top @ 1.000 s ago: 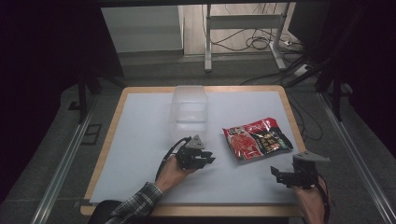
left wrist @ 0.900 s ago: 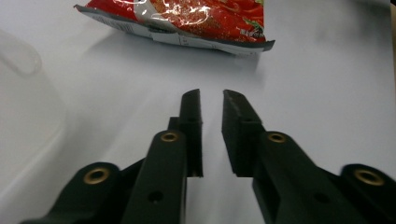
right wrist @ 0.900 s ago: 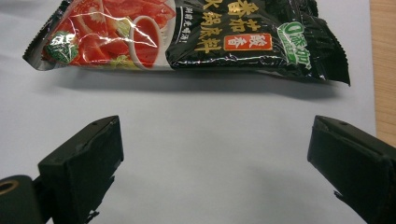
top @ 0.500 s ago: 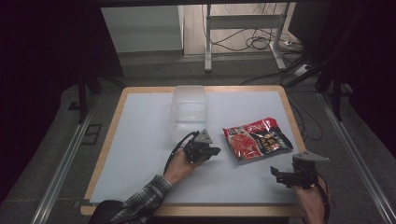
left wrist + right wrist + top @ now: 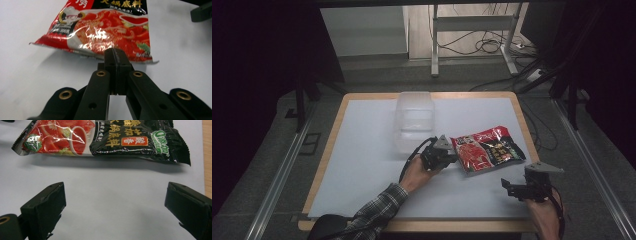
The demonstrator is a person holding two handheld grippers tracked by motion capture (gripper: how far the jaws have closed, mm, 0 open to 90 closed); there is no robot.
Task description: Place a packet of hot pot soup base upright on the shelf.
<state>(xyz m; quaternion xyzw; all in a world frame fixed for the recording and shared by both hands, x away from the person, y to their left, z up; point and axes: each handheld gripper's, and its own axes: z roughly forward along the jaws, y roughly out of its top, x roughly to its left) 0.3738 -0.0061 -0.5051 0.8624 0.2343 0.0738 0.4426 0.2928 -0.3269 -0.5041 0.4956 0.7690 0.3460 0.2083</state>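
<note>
While the left forearm in its plaid sleeve reaches diagonally across the white table (image 5: 362,150), the left gripper (image 5: 447,156) sits at the near edge of the glossy red-and-black foil sauce packet (image 5: 487,150) — jaws pressed together, nothing visibly between them. The right gripper (image 5: 517,189) hovers near the table's front right corner, well apart from the packet — jaws spread wide.

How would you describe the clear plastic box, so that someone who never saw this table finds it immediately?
Start from the white table with its wooden rim. At the far edge, near the middle, stands the clear plastic box, just beyond the left claw. Unlike the flat red and black food packet to its right, it is colourless, see-through and upright.
</note>
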